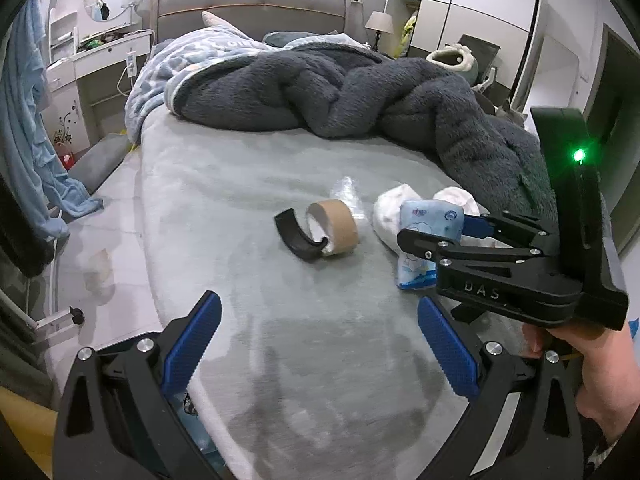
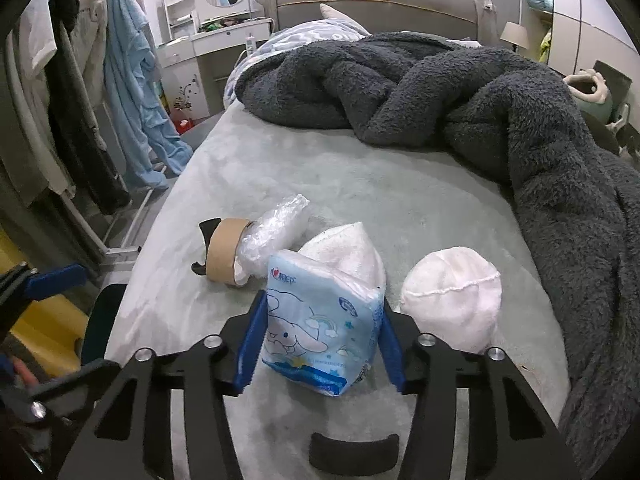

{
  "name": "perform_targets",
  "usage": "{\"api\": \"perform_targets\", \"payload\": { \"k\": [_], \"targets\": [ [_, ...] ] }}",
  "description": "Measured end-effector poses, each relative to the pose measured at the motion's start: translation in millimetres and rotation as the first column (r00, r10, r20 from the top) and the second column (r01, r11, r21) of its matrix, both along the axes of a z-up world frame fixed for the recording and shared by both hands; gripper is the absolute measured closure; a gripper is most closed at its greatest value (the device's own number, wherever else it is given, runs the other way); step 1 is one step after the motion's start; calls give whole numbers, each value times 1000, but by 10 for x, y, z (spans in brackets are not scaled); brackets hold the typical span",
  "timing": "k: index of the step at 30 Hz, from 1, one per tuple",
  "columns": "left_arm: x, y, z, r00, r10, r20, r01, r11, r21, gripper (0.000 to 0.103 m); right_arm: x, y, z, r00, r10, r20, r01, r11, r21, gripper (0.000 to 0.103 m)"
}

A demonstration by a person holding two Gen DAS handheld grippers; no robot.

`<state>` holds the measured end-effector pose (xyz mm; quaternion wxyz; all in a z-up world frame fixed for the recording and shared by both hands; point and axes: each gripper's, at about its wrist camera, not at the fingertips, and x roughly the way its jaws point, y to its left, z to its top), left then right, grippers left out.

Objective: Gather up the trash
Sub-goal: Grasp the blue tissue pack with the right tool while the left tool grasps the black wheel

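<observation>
We had the right claw (image 2: 320,344) closed round the blue tissue pack (image 2: 320,336), its base on the bed (image 2: 420,208): pickup step, pack not yet lifted. Left claw (image 1: 316,344) hung wide & empty nr the bed edge. Next, we reckoned: lift w/o dragging the white cloths (image 2: 452,304); tape roll (image 2: 222,256) & plastic wrap (image 2: 276,228) were left.

The right gripper (image 1: 456,236) carries raised letters on its black body, of which "B A S" can be read in the left wrist view. The blue tissue pack (image 2: 320,320) has small red print near its top, too blurred to read.
</observation>
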<state>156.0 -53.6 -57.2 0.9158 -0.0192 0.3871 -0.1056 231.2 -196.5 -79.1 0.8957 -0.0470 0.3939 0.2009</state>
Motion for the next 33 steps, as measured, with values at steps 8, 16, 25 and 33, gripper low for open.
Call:
{"api": "perform_targets", "payload": {
  "k": [8,16,25,33],
  "targets": [
    [4,-313,-110,998,-66,-18,66,998,25,4,-37,-258,121,1000,5,11,-6,994,105,54],
    [50,-584,-200,991,-130,-35,130,991,-18,5,-45,-552,256,1000,-11,28,5,982,188,54],
    [46,-1026,-348,962,-270,-28,271,963,14,22,-44,-764,267,1000,-21,19,16,971,240,53],
    [122,-1248,-446,943,-332,-28,333,942,34,30,-83,-917,230,999,-32,11,28,966,256,54]
  ]
}}
